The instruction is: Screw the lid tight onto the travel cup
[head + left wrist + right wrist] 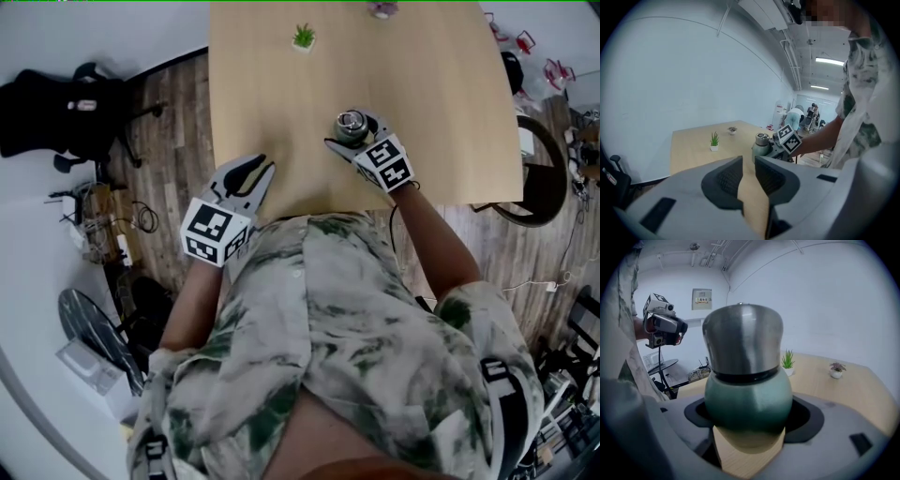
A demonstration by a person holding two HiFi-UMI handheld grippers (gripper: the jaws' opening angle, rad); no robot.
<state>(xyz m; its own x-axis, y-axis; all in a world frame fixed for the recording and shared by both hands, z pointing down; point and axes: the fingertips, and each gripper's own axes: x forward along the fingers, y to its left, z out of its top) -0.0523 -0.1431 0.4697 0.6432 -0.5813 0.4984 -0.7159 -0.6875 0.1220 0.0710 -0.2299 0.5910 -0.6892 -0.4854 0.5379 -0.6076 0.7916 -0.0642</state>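
The travel cup (351, 122) stands upright on the wooden table (441, 84), a green rounded body (747, 394) with a steel lid (743, 341) on top. My right gripper (356, 134) is shut on the cup: in the right gripper view (749, 423) both pads press on the green body's sides. My left gripper (261, 169) hovers at the table's near left edge, well apart from the cup. Its jaws (748, 161) stand a narrow gap apart with nothing between them. From the left gripper view the cup (761, 143) shows beyond them.
A small potted grass plant (303, 37) and another little pot (382, 9) stand at the table's far side. A black office chair (75, 112) is on the floor at left, a dark round table (546, 173) at right. Cables lie on the floor at left.
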